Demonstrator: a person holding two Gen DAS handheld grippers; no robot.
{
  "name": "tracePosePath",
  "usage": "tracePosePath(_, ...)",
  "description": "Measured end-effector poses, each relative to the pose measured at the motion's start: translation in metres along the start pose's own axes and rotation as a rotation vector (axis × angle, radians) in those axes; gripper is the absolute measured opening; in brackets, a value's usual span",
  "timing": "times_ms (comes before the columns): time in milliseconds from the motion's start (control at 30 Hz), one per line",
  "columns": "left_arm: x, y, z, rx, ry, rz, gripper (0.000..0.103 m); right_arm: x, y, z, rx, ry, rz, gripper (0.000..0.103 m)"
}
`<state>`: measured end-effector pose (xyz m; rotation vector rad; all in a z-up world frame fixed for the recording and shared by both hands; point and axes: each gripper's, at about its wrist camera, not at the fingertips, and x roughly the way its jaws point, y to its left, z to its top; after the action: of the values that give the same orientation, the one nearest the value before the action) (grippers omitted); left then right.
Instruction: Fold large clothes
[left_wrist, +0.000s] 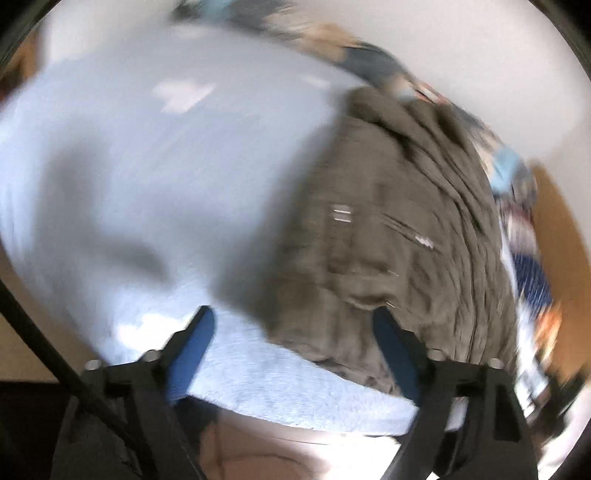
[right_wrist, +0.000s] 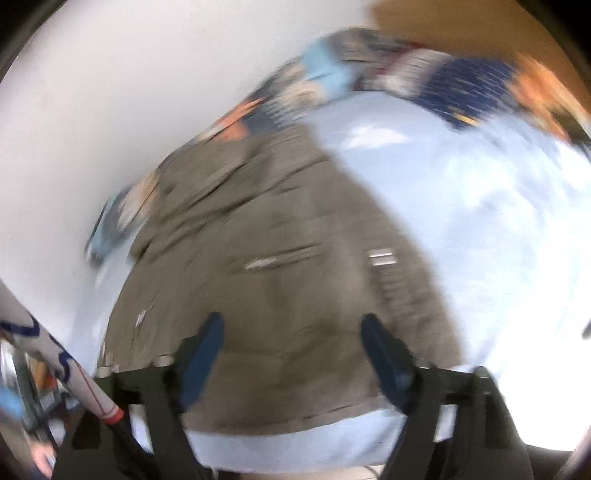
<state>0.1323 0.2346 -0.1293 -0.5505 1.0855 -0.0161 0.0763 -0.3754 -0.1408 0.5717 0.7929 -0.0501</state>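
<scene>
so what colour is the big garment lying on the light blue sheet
Olive-brown garment, clearest in the right wrist view.

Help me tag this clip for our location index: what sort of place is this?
Probably a bedroom at home, though blur limits certainty. An olive-brown garment lies spread on a pale blue bed cover, a heap of mixed clothes is piled along its far edge, and a plain white wall rises behind.

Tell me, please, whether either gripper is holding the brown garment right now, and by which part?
Nothing is held. The left gripper and right gripper both stand open above the brown garment, pads apart with no cloth pinched.
</scene>
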Motion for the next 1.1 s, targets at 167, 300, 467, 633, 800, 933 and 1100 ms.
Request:
tracePosePath(167,0.015,0.021,0.0,-0.118,0.05,-0.084,0.074,0.001,-0.066,0.003,0.264,-0.006,-0.092,0.068)
tracePosePath(300,0.026,0.02,-0.002,-0.178,0.076,-0.201,0.074,0.013,-0.093,-0.005,0.401,0.032,-0.012,0.068)
tracePosePath(467,0.045,-0.006,-0.01,-0.115,0.121,-0.215,0.074,0.03,-0.104,-0.013,0.511,0.07,0.103,0.069)
tracePosePath(633,0.048,-0.032,-0.015,-0.007,0.105,-0.179,0.074,0.047,-0.091,-0.018,0.495,0.112,0.139,0.069)
tracePosePath(800,0.05,-0.034,-0.015,-0.007,0.093,-0.171,0.074,0.062,-0.064,-0.029,0.42,0.185,0.181,0.069)
tracePosePath(933,0.05,-0.037,-0.02,0.021,0.066,-0.137,0.074,0.067,-0.038,-0.037,0.32,0.194,0.175,0.045)
tracePosePath(1100,0.052,-0.041,-0.022,0.071,0.038,-0.095,0.068,0.045,-0.023,-0.026,0.241,0.072,0.165,0.027)
